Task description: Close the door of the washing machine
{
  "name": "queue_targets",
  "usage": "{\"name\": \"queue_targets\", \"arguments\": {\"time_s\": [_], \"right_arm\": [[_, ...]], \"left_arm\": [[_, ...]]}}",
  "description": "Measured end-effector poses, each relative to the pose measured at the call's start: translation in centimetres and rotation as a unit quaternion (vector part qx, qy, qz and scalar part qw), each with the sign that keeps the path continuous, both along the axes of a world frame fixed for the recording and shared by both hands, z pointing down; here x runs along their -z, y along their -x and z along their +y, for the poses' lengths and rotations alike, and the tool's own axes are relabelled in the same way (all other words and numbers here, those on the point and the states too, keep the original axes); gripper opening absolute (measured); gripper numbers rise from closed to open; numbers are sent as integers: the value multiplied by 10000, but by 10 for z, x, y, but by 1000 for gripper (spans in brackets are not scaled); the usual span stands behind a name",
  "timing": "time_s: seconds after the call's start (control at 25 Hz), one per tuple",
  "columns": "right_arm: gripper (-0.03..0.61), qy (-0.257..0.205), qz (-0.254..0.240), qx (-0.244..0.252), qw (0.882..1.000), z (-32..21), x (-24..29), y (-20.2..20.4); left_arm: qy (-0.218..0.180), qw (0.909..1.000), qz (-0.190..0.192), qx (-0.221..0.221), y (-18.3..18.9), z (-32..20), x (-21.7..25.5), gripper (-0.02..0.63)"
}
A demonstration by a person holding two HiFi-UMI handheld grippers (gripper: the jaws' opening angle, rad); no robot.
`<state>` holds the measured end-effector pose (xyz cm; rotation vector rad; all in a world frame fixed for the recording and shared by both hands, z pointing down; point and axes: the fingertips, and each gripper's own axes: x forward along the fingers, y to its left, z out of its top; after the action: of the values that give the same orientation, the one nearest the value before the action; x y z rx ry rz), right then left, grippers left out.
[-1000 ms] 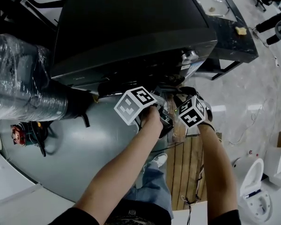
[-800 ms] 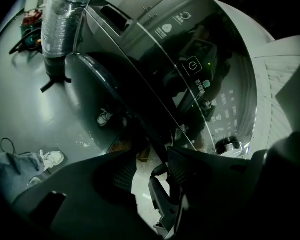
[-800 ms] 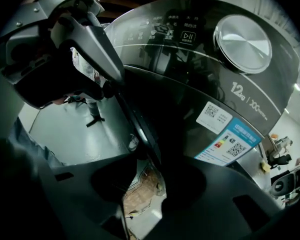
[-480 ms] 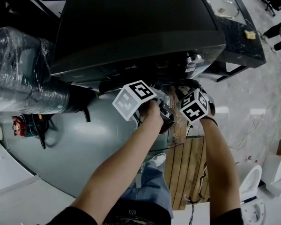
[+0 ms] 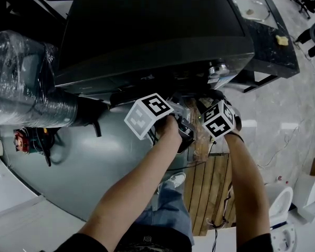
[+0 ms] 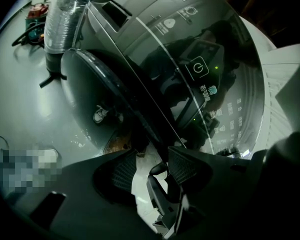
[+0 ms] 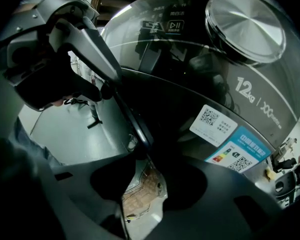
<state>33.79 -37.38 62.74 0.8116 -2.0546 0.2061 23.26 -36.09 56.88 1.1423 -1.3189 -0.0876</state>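
The washing machine [image 5: 147,30] is dark, with its glossy front panel [image 6: 197,66] facing me. Its round glass door [image 6: 102,96] stands open, and the dark rim [image 7: 135,126] runs down toward both grippers. My left gripper [image 6: 152,156] sits at the rim's edge with its ribbed pads [image 6: 122,171] apart and floor showing between them. Close beside it, my right gripper [image 7: 147,176] straddles the lower rim; its jaws are opening and the pads are off the rim. Both marker cubes, left [image 5: 149,114] and right [image 5: 219,121], hang just under the machine's front.
A plastic-wrapped roll [image 5: 21,83] lies at the left beside the machine. Wooden slats [image 5: 210,188] cover the floor under my right arm. A dark table [image 5: 262,41] stands to the right, with a white fixture [image 5: 283,214] lower right. A silver knob [image 7: 245,26] tops the panel.
The right gripper has edged a little sideways by the door rim. The left gripper has held its place.
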Motion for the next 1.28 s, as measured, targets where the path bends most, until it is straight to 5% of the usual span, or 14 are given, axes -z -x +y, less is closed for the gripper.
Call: {"name": "queue_targets", "arguments": {"time_s": [0.4,0.6,0.8,1.28], "right_arm": [[176,-63,50,30,10000,-6,-2,1],[175,108,-57,-223,9997,-4,2,-2],[176,104,-491,-743,9960,4,23,1],[175,-211,-1251,-1334,9829,33,111,21]], "left_arm": [[45,9998,180,42,0,-5,-2,212],[129,9988,342,-315,-6,-4,-2,210],[47,9953,199,-949,-12,9,5,181],[-631,9894,-304,-1270,21,47,69,166]]}}
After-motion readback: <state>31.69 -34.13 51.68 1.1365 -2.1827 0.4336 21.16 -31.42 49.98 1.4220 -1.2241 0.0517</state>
